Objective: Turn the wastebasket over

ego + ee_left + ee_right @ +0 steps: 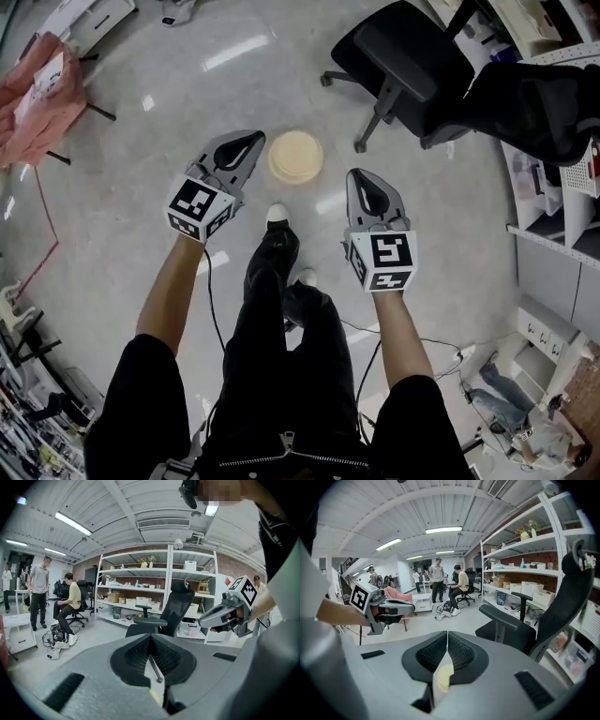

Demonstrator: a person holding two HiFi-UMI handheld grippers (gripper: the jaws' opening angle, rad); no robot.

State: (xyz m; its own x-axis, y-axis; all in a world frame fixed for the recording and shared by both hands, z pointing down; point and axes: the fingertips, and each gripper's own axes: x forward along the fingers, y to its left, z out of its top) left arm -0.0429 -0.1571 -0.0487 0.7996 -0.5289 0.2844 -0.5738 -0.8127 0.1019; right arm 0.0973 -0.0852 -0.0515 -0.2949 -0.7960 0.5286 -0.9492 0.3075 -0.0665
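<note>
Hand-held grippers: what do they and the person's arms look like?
The left hand-held gripper and right hand-held gripper are grey pointed shells with black ribbed pads, each bearing a cube of black-and-white square markers and trailing a thin black cable. Sleeves are short and black.

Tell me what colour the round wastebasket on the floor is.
The round wastebasket is pale cream-yellow; the head view shows it best.

No words, numbers or brand marks can be read anywhere. Only signs: the left cube on the left tongs and the right cube on the right tongs bear black-and-white square patterns, no letters. Any print on the shelf boxes is too small to make out.
</note>
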